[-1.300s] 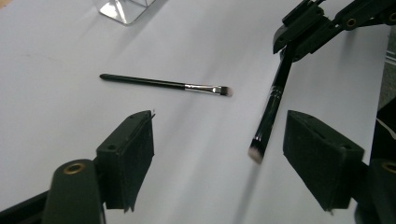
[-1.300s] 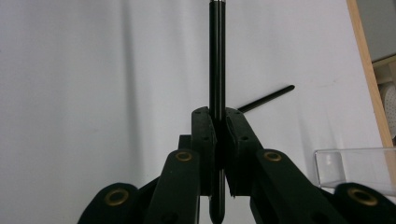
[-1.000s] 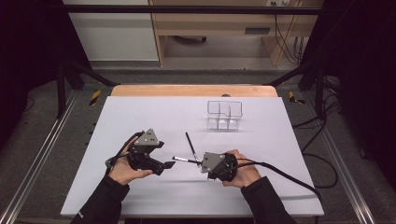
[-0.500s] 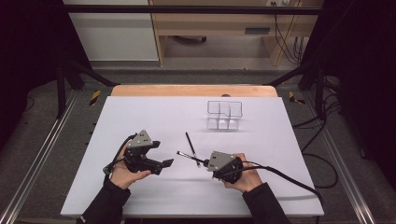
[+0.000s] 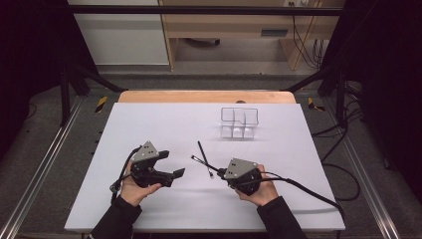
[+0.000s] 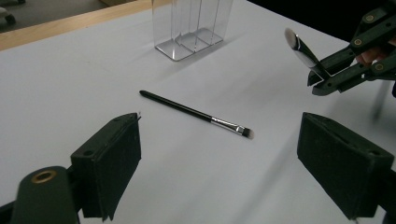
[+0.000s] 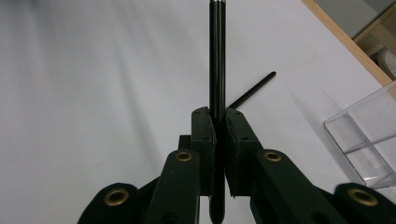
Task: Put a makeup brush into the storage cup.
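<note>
Right gripper (image 7: 217, 140) is clamped on a makeup brush (image 7: 215, 56) by its black handle, lifted clear of the white table (image 5: 149, 124), bristle end pointing toward the left gripper (image 6: 219, 168), whose jaws stand wide apart and empty. A second makeup brush (image 6: 196, 113) lies flat between the grippers. Step in hand appears to be carrying the held brush; next move likely calls for tipping it upright over the clear acrylic organizer (image 5: 239, 122), well apart at the far side.

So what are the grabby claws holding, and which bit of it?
The right gripper is shut on a black makeup brush, clamping its handle near the tail end. The left gripper is open and holds nothing; another brush lies on the table.
</note>
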A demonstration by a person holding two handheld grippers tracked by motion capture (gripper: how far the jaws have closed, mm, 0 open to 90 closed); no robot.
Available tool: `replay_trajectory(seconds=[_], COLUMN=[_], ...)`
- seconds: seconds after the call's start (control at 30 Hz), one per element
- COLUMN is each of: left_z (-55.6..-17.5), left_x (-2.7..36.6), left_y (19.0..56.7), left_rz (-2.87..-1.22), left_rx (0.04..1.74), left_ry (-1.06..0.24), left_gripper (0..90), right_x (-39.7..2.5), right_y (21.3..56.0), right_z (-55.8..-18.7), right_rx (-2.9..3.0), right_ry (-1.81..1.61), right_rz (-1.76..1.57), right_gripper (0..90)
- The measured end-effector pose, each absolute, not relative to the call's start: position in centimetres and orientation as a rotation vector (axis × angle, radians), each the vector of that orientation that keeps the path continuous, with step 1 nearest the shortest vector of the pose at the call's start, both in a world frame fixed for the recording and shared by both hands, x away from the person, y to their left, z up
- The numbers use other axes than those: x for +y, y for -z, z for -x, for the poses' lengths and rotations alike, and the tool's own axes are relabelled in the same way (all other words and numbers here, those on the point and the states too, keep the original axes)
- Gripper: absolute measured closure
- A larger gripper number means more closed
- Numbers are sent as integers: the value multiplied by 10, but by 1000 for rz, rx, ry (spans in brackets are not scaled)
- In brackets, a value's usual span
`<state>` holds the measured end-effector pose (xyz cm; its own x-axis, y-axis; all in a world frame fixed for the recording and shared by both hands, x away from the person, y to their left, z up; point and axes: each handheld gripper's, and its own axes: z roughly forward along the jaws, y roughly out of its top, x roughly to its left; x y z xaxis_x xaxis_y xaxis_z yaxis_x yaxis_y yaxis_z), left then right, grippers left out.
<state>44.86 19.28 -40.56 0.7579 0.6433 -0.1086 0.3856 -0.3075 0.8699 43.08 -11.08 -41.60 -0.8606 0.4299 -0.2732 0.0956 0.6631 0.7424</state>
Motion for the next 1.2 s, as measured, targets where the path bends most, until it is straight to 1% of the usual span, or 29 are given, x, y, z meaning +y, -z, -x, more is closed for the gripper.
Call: replay_trajectory(seconds=[0.53, 1.2], left_z=[-444, -441], left_x=[186, 169], left_y=[411, 408], left_rz=[-1840, -1724], left_rx=[822, 810], left_ry=[-304, -268], left_gripper=[130, 155], right_x=[-112, -109], right_y=[424, 425], right_z=[-431, -432], right_rx=[2415, 2357], right_ry=[-1192, -1299], right_rz=[-568, -672], right_gripper=[841, 841])
